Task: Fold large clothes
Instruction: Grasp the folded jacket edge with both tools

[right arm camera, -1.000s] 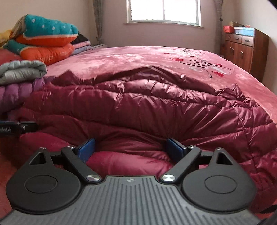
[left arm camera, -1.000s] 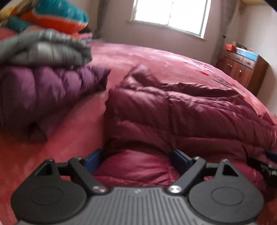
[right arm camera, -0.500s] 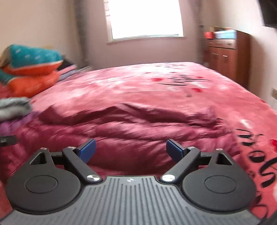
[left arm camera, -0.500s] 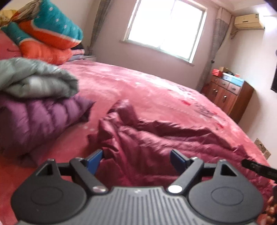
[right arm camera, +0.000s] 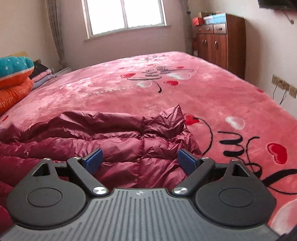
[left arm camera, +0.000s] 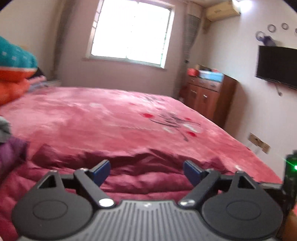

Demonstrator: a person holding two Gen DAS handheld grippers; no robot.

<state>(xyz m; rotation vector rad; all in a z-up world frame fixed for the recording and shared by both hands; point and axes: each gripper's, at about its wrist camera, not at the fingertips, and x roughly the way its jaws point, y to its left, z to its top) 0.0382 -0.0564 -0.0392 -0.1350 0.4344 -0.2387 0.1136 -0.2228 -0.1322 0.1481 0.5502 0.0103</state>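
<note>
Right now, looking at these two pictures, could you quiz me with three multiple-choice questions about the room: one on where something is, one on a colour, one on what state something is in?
1. Where does the wooden cabinet stand?
A. Against the far wall, right of the window
B. Under the window
C. On the bed

2. What colour is the puffy jacket on the bed?
A. Grey
B. Dark red
C. Teal

3. How do the right gripper's jaws stand?
A. Clamped on the jacket
B. Shut on nothing
C. Open, holding nothing

Answers:
1 A: it stands to the right of the window.
2 B: its quilted fabric is maroon.
3 C: the blue pads stand wide apart above the jacket.
</note>
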